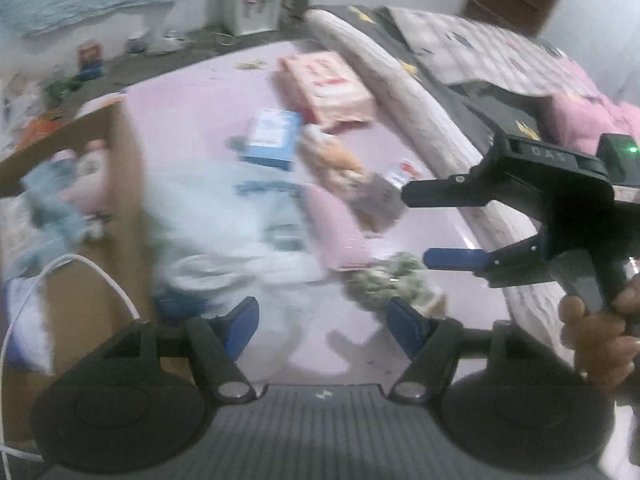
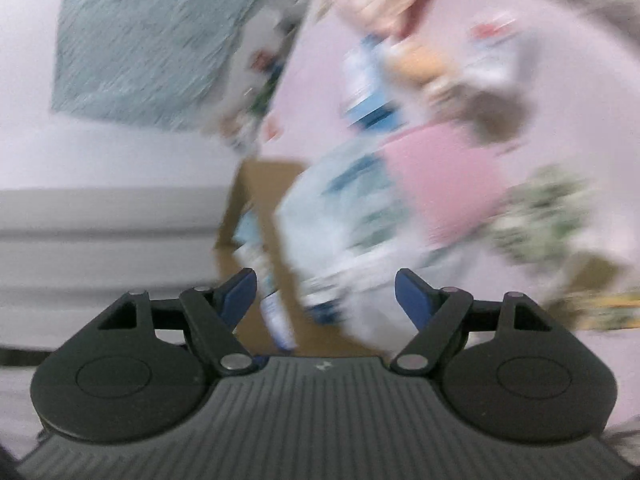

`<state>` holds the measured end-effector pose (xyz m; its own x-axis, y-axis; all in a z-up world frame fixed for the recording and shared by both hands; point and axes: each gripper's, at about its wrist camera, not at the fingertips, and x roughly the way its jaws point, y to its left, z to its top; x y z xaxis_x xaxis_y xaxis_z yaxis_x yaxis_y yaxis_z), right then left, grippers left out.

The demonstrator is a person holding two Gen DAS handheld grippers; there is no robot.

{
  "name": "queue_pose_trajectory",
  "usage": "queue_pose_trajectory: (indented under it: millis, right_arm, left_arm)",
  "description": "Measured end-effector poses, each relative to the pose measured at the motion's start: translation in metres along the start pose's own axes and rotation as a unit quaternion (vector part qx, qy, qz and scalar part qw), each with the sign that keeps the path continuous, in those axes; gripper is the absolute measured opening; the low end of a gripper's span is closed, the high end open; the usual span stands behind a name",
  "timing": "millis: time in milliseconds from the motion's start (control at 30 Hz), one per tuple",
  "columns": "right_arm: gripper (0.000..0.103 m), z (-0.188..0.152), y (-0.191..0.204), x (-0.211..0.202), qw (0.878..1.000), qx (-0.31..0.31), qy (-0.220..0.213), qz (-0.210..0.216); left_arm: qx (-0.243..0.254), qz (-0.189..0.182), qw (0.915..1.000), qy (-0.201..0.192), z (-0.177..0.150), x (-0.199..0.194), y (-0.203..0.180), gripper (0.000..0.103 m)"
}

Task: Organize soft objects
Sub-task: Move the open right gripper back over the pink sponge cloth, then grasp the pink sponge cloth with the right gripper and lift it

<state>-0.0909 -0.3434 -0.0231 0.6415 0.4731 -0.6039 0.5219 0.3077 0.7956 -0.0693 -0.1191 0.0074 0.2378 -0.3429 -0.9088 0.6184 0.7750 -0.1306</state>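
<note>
My left gripper (image 1: 324,328) is open and empty above a pink sheet (image 1: 192,112). An open cardboard box (image 1: 120,200) at the left holds a pink plush toy (image 1: 88,184) and blue cloth. On the sheet lie a blurred pale blue-white pack (image 1: 248,232), a flat pink item (image 1: 340,232), a green-white floral bundle (image 1: 392,280) and an orange-beige plush (image 1: 336,160). My right gripper (image 1: 416,226) hangs open at the right, holding nothing. In the blurred right wrist view the right gripper (image 2: 326,296) is open over the pale blue pack (image 2: 344,220) and the box (image 2: 248,200).
A pink wrapped pack (image 1: 332,88) and a blue carton (image 1: 272,140) lie farther back. A rolled quilt (image 1: 400,92) borders the sheet on the right. A white cable (image 1: 100,276) crosses the box. A water dispenser (image 1: 250,0) stands by the far wall. A hand (image 1: 600,340) grips the right gripper's handle.
</note>
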Motion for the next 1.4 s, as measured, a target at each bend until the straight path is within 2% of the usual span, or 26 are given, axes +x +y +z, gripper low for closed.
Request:
queue_pose_trajectory:
  millis: [100, 233, 400, 567, 833, 1033, 1300, 1367, 1400]
  right_arm:
    - [0.077, 0.007, -0.029, -0.028, 0.999, 0.018, -0.029, -0.023]
    - [0.077, 0.023, -0.053, -0.037, 0.998, 0.013, -0.049, -0.045]
    - [0.076, 0.047, -0.071, -0.006, 0.998, 0.016, -0.036, -0.041]
    - [0.067, 0.066, -0.077, 0.067, 0.998, 0.039, -0.014, -0.035]
    - [0.063, 0.084, -0.092, 0.126, 0.997, 0.050, 0.017, -0.056]
    - [0.063, 0.091, -0.104, 0.134, 0.996, 0.065, 0.026, -0.063]
    - [0.062, 0.095, -0.114, 0.144, 0.995, 0.088, 0.018, -0.033]
    - [0.062, 0.097, -0.117, 0.144, 0.996, 0.088, 0.017, -0.025]
    - [0.062, 0.098, -0.118, 0.146, 0.996, 0.088, 0.016, -0.022]
  left_arm:
    - [0.022, 0.024, 0.9994, 0.008, 0.009, 0.026, -0.029, 0.069]
    - [0.008, 0.030, 0.9995, 0.010, 0.027, 0.061, -0.039, 0.062]
    - [0.012, 0.079, 0.9965, 0.024, 0.051, 0.109, -0.036, 0.050]
    - [0.015, 0.083, 0.9949, 0.056, 0.061, 0.142, -0.028, 0.046]
    - [0.003, 0.081, 0.9937, 0.077, 0.065, 0.164, -0.032, 0.045]
    - [-0.008, 0.093, 0.9918, 0.087, 0.071, 0.174, -0.035, 0.049]
    - [-0.020, 0.093, 0.9906, 0.099, 0.076, 0.191, -0.036, 0.057]
    - [-0.016, 0.091, 0.9915, 0.092, 0.076, 0.191, -0.038, 0.054]
    - [-0.011, 0.089, 0.9923, 0.086, 0.076, 0.189, -0.039, 0.048]
